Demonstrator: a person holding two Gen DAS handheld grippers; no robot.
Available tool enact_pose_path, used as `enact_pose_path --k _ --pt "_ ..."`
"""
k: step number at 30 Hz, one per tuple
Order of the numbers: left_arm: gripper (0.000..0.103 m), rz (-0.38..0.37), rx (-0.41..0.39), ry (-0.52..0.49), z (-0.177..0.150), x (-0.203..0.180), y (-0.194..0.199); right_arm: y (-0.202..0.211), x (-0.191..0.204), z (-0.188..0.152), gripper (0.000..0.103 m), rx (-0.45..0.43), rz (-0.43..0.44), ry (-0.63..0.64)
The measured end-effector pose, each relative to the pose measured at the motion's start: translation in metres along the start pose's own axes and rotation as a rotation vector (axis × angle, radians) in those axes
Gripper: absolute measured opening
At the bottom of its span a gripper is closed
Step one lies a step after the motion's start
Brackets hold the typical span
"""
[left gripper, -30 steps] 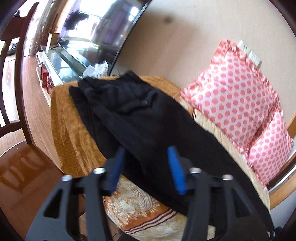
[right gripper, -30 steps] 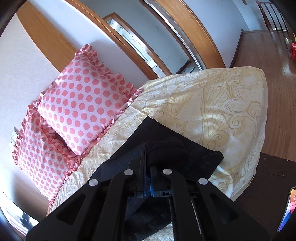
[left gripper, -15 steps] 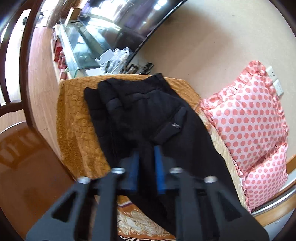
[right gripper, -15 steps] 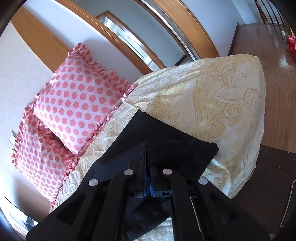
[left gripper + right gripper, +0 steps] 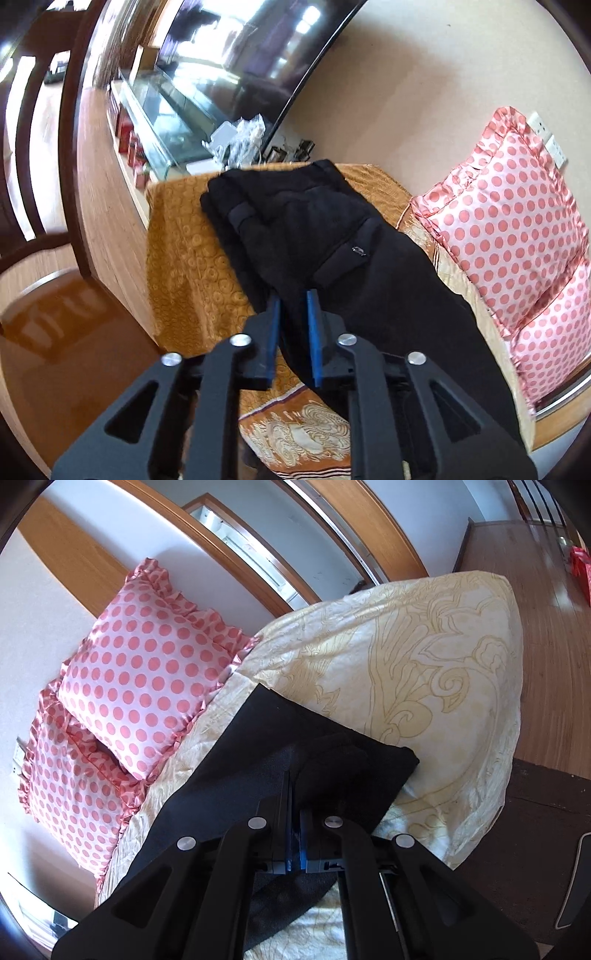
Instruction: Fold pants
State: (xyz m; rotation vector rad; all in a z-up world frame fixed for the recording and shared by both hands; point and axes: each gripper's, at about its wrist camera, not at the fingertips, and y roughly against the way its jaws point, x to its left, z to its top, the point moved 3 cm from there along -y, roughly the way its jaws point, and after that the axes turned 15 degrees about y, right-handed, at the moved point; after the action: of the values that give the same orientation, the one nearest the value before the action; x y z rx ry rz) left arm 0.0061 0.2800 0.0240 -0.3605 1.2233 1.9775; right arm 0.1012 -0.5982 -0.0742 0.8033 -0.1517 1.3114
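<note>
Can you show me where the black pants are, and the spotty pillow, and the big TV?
pants (image 5: 332, 236), left wrist view, on the upper part near the pocket.
pillow (image 5: 147, 686), right wrist view, middle of the upper one.
TV (image 5: 251, 55), left wrist view, on its shiny screen.

Two pink polka-dot frilled pillows (image 5: 506, 229) block the wall side; bare orange patterned bedspread (image 5: 184, 251) beside the black pants (image 5: 332, 236) leaves passing room.

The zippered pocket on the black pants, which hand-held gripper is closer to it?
Left. The left hand-held gripper sits just short of the zippered pocket, fingers narrowly apart. The right hand-held gripper is clamped on the black pants at the cuff end.
</note>
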Motion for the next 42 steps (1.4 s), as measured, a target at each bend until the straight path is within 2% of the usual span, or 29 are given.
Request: enact_pose_path --k 4,5,6,8,12,15,18,21,26,28,31,33,35,36,38,41,42 --pt "0.037 -0.012 -0.113 -0.12 -0.01 -0.027 0.028 0.003 0.002 0.003 0.002 -0.004 0.006 0.014" --pt "0.046 -0.025 -0.124 -0.154 -0.015 -0.035 0.033 0.003 0.003 0.004 0.002 -0.007 0.004 0.02" --pt "0.055 -0.047 -0.122 -0.188 -0.022 -0.044 0.036 0.004 0.004 0.004 0.002 -0.01 0.0 0.028" --pt "0.061 -0.139 -0.055 -0.263 -0.043 -0.067 0.036 0.007 0.003 0.003 0.002 -0.021 -0.007 0.023" --pt "0.061 -0.264 0.124 -0.373 -0.087 -0.102 0.019 0.022 0.008 0.008 0.002 -0.068 0.021 0.026" --pt "0.061 -0.286 0.199 -0.482 -0.115 -0.124 0.004 0.038 0.018 0.018 0.002 -0.107 0.009 0.076" --pt "0.061 -0.283 0.283 -0.526 -0.132 -0.13 -0.013 0.034 0.01 0.016 0.002 -0.077 -0.037 0.083" --pt "0.061 -0.271 0.311 -0.527 -0.137 -0.126 -0.021 0.021 -0.004 0.006 0.002 -0.036 -0.052 0.045" --pt "0.061 -0.282 0.309 -0.542 -0.14 -0.122 -0.017 0.013 -0.006 -0.006 0.004 0.003 -0.089 0.08" --pt "0.062 -0.291 0.303 -0.551 -0.142 -0.121 -0.017 0.017 -0.005 -0.005 0.009 0.015 -0.087 0.094" --pt "0.07 -0.308 0.29 -0.576 -0.147 -0.121 -0.015 0.031 -0.005 -0.001 0.031 0.005 -0.174 0.137" --pt "0.078 -0.315 0.276 -0.597 -0.151 -0.122 -0.015 0.046 -0.002 0.005 0.069 -0.035 -0.284 0.178" --pt "0.085 -0.323 0.263 -0.62 -0.156 -0.125 -0.014 0.06 0.015 0.013 0.069 -0.097 -0.338 0.268" --pt "0.088 -0.324 0.257 -0.629 -0.159 -0.126 -0.014 0.064 0.034 0.017 0.069 -0.126 -0.338 0.338" --pt "0.094 -0.328 0.246 -0.642 -0.162 -0.128 -0.014 0.058 0.074 0.021 0.069 -0.134 -0.228 0.457" --pt "0.099 -0.33 0.223 -0.66 -0.168 -0.129 -0.014 0.03 0.16 0.012 0.068 -0.052 0.113 0.623" --pt "0.1 -0.331 0.213 -0.668 -0.17 -0.129 -0.014 0.019 0.192 0.004 0.064 -0.014 0.235 0.681"
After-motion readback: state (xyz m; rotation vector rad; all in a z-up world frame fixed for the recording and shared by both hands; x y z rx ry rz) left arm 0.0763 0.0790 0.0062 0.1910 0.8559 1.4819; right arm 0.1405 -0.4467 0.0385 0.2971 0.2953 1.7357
